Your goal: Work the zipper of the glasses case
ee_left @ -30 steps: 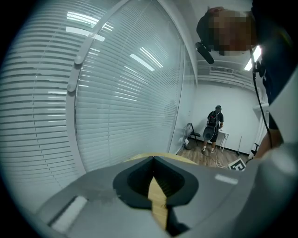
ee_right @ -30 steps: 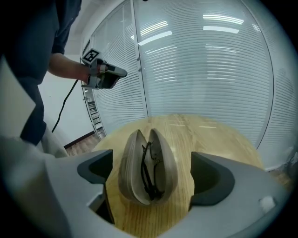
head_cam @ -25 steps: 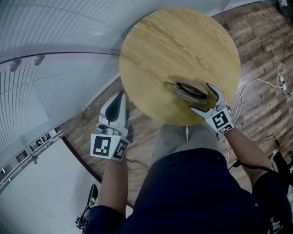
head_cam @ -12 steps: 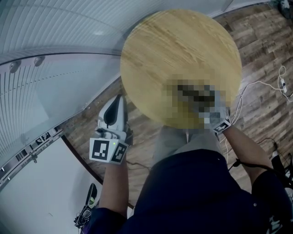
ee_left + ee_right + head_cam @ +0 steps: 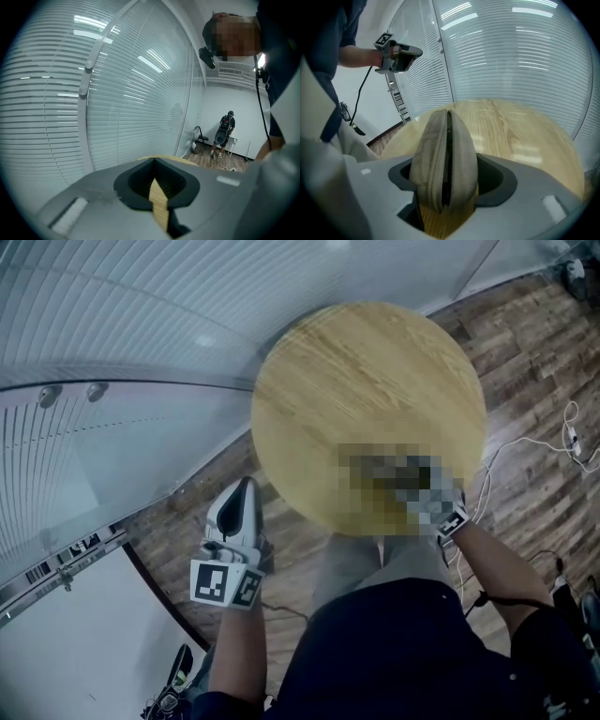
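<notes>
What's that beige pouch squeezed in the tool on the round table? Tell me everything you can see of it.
It is the glasses case, a tan, suede-like soft shell shaped like a pod. It stands on edge on the wooden table, its zipper seam upright and parted enough to show a dark gap. The right gripper has just been closing its jaws, which now press its two sides.

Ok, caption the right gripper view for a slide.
Right gripper, fingers just closing, grips the unzipped glasses case over the wooden table.
</notes>
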`<control>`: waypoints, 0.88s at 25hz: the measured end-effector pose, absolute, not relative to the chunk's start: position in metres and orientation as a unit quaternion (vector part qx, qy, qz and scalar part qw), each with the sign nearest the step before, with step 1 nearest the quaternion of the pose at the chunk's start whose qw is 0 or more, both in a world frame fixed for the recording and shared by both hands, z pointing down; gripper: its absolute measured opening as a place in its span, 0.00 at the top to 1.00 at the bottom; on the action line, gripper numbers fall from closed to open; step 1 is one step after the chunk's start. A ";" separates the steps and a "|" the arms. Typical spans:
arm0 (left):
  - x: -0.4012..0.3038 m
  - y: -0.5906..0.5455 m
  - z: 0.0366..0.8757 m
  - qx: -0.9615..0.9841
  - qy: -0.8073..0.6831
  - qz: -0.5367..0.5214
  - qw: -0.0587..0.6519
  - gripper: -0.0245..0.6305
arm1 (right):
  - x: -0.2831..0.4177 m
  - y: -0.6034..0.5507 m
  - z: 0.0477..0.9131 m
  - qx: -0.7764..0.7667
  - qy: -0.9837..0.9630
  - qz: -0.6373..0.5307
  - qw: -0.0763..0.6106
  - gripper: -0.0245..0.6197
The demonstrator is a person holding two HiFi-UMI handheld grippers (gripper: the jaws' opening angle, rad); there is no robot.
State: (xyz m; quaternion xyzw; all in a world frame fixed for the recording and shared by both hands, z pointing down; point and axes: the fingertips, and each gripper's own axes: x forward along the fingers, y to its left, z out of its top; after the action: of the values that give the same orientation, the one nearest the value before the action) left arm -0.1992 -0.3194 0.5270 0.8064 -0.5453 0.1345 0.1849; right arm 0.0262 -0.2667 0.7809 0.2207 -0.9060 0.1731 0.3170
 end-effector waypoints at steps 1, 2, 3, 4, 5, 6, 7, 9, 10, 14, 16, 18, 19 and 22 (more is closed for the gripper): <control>-0.201 -0.316 0.529 0.804 -0.547 0.135 0.188 0.96 | 0.025 -0.266 0.784 0.217 -0.905 0.174 0.323 0.46; -0.202 -0.311 0.533 0.801 -0.549 0.138 0.193 0.96 | 0.024 -0.264 0.787 0.214 -0.903 0.173 0.330 0.46; -0.204 -0.306 0.536 0.798 -0.552 0.140 0.197 0.96 | 0.023 -0.262 0.789 0.211 -0.901 0.171 0.337 0.45; -0.206 -0.302 0.538 0.795 -0.554 0.142 0.200 0.96 | 0.023 -0.262 0.791 0.209 -0.900 0.170 0.342 0.45; -0.206 -0.300 0.539 0.794 -0.556 0.143 0.201 0.96 | 0.023 -0.263 0.792 0.208 -0.899 0.170 0.345 0.45; -0.205 -0.299 0.539 0.793 -0.557 0.143 0.201 0.96 | 0.024 -0.265 0.792 0.207 -0.899 0.170 0.348 0.45; -0.204 -0.298 0.540 0.793 -0.557 0.143 0.201 0.96 | 0.025 -0.266 0.791 0.206 -0.899 0.170 0.348 0.46; -0.205 -0.298 0.540 0.794 -0.556 0.143 0.200 0.96 | 0.026 -0.269 0.783 0.211 -0.902 0.163 0.339 0.49; -0.207 -0.299 0.541 0.794 -0.555 0.142 0.201 0.96 | 0.025 -0.271 0.779 0.217 -0.905 0.159 0.331 0.49; -0.223 -0.296 0.539 0.789 -0.563 0.140 0.202 0.96 | 0.024 -0.268 0.770 0.232 -0.905 0.173 0.311 0.50; -0.224 -0.295 0.533 0.791 -0.563 0.137 0.197 0.96 | 0.025 -0.268 0.761 0.240 -0.906 0.184 0.297 0.51; -0.223 -0.297 0.528 0.795 -0.561 0.131 0.191 0.96 | 0.028 -0.273 0.746 0.254 -0.907 0.190 0.277 0.51; -0.222 -0.298 0.525 0.796 -0.561 0.127 0.187 0.96 | 0.028 -0.275 0.737 0.260 -0.908 0.192 0.266 0.51; -0.215 -0.299 0.518 0.805 -0.556 0.129 0.164 0.96 | 0.026 -0.282 0.708 0.268 -0.913 0.195 0.236 0.51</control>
State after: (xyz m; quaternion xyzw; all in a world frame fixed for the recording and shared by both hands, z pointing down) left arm -0.2152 -0.2991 0.5183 0.8049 -0.5556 0.1288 0.1640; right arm 0.0262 -0.2823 0.7077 0.2680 -0.9135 0.1954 0.2357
